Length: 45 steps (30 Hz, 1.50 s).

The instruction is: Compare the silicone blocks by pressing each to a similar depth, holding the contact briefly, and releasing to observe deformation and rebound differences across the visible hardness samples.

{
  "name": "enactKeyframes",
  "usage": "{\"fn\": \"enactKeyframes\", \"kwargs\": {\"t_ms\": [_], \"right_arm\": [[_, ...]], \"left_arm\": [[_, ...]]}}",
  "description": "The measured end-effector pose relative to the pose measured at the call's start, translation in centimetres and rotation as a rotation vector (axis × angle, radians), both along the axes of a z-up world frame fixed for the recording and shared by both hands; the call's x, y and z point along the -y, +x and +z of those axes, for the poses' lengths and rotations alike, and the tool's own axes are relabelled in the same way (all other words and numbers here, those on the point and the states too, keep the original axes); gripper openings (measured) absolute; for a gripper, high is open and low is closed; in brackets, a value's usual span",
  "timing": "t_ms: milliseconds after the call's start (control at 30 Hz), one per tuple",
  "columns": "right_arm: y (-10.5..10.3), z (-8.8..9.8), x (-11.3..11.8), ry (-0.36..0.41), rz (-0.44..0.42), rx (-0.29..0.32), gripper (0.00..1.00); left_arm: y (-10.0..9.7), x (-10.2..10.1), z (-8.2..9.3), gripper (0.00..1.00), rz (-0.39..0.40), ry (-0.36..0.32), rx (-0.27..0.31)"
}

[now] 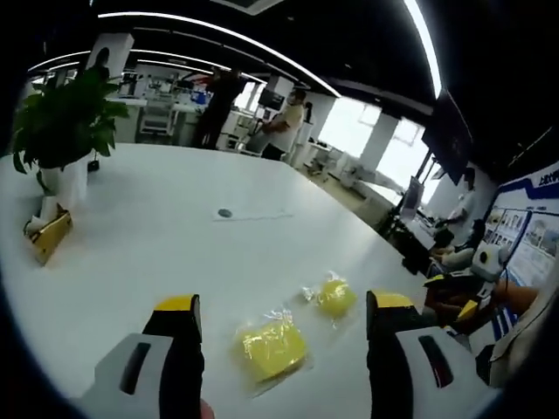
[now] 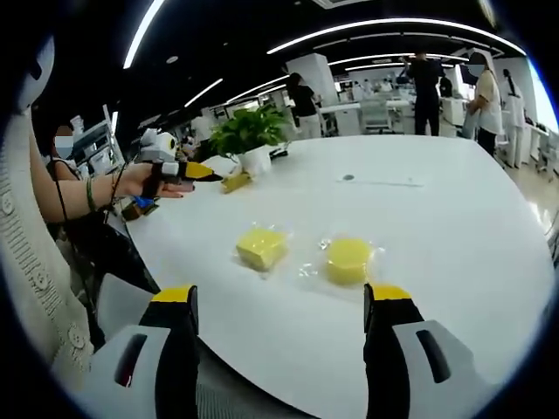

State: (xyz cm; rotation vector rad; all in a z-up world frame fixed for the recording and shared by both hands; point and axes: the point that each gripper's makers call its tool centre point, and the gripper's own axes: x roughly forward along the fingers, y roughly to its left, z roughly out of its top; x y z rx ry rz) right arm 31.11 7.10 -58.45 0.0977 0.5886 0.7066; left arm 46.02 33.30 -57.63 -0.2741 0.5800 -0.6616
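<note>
Two yellow silicone blocks in clear wrappers lie on the white table (image 1: 175, 236). In the left gripper view, the square block (image 1: 271, 349) rests just ahead of my left gripper (image 1: 284, 304), between its open jaws, and the round block (image 1: 334, 297) lies a little farther right. In the right gripper view, the square block (image 2: 261, 247) and the round block (image 2: 348, 259) sit side by side ahead of my open right gripper (image 2: 279, 294), apart from it. A hand holds the left gripper (image 2: 196, 171) over the table's left edge. Neither gripper touches a block.
A potted plant (image 1: 61, 122) in a white pot and a small yellow box (image 1: 48, 236) stand at the table's far left. A small round disc (image 1: 225, 212) is set in the tabletop. People (image 1: 284, 127) stand beyond the table, and others sit at right.
</note>
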Motion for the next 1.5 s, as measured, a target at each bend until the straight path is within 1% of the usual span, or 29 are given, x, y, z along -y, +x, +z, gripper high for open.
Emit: {"fn": "enactKeyframes", "kwargs": {"t_ms": [67, 100, 233, 333, 400, 433, 467, 500, 567, 633, 667, 700, 767, 800, 867, 900, 933, 1000, 1100, 1233, 1333, 1400, 1433, 1467, 1500], "right_arm": [[0.2, -0.2, 0.0, -0.006, -0.003, -0.013, 0.72], [0.2, -0.3, 0.1, -0.009, -0.006, -0.015, 0.72], [0.5, -0.6, 0.2, -0.024, -0.016, -0.03, 0.72], [0.7, -0.8, 0.3, -0.034, -0.022, -0.041, 0.72], [0.8, -1.0, 0.3, -0.041, -0.024, -0.05, 0.72], [0.9, -1.2, 0.2, -0.046, -0.023, -0.054, 0.71], [1.0, -1.4, 0.2, -0.053, -0.021, -0.06, 0.71], [1.1, -1.5, 0.2, -0.055, -0.02, -0.065, 0.71], [1.3, -1.7, 0.1, -0.059, -0.017, -0.072, 0.71], [1.5, -1.8, 0.1, -0.063, -0.02, -0.078, 0.72], [1.7, -1.9, 0.1, -0.068, -0.022, -0.08, 0.73], [1.8, -1.9, 0.2, -0.072, -0.025, -0.079, 0.74], [2.0, -2.0, 0.3, -0.074, -0.028, -0.084, 0.74], [2.0, -2.1, 0.3, -0.077, -0.029, -0.089, 0.74], [2.0, -2.2, 0.5, -0.09, -0.027, -0.097, 0.74], [2.0, -2.3, 0.6, -0.094, -0.027, -0.101, 0.74], [2.0, -2.4, 0.6, -0.095, -0.028, -0.102, 0.74], [2.1, -2.6, 0.8, -0.106, -0.029, -0.11, 0.74], [2.1, -2.8, 0.8, -0.112, -0.027, -0.119, 0.74], [2.3, -2.8, 0.9, -0.119, -0.029, -0.122, 0.73], [2.3, -2.9, 1.1, -0.126, -0.03, -0.126, 0.73], [2.4, -2.9, 1.1, -0.125, -0.031, -0.126, 0.73], [2.4, -2.9, 1.1, -0.126, -0.032, -0.126, 0.73], [2.4, -3.0, 1.1, -0.127, -0.032, -0.127, 0.73], [2.4, -3.1, 1.1, -0.128, -0.031, -0.129, 0.72]], "left_arm": [[0.6, 0.0, -1.1, 0.76, 0.007, -0.032, -0.026], [0.7, 0.0, -1.3, 0.76, 0.008, -0.039, -0.03], [1.5, -0.1, -3.5, 0.76, 0.022, -0.081, -0.07], [2.0, -0.1, -4.9, 0.75, 0.047, -0.149, -0.111], [2.4, -0.1, -6.2, 0.74, 0.068, -0.198, -0.15], [2.5, 0.0, -6.9, 0.72, 0.078, -0.235, -0.179], [2.5, 0.0, -7.6, 0.71, 0.084, -0.249, -0.208], [2.5, -0.2, -8.7, 0.7, 0.104, -0.265, -0.255], [2.8, -0.1, -9.8, 0.69, 0.11, -0.29, -0.265], [2.9, -0.2, -11.1, 0.68, 0.139, -0.322, -0.314], [3.1, -0.3, -11.4, 0.69, 0.143, -0.335, -0.31], [3.3, -0.2, -11.8, 0.68, 0.155, -0.366, -0.32], [3.5, -0.2, -12.5, 0.66, 0.162, -0.389, -0.332], [3.6, -0.1, -13.1, 0.65, 0.171, -0.413, -0.346], [3.7, 0.1, -14.0, 0.62, 0.17, -0.431, -0.367], [3.6, 0.3, -14.3, 0.6, 0.169, -0.444, -0.376], [3.5, 0.7, -14.2, 0.56, 0.161, -0.471, -0.378], [3.6, 1.3, -15.0, 0.49, 0.17, -0.495, -0.394], [3.7, 1.5, -15.2, 0.43, 0.176, -0.552, -0.417], [3.8, 1.9, -15.6, 0.35, 0.176, -0.579, -0.424], [3.6, 2.5, -15.7, 0.28, 0.174, -0.607, -0.445], [3.5, 2.4, -16.0, 0.23, 0.208, -0.644, -0.474], [3.7, 2.2, -16.1, 0.21, 0.241, -0.682, -0.481], [3.7, 2.1, -16.1, 0.18, 0.256, -0.709, -0.496], [3.6, 1.9, -16.5, 0.15, 0.267, -0.707, -0.5]]}}
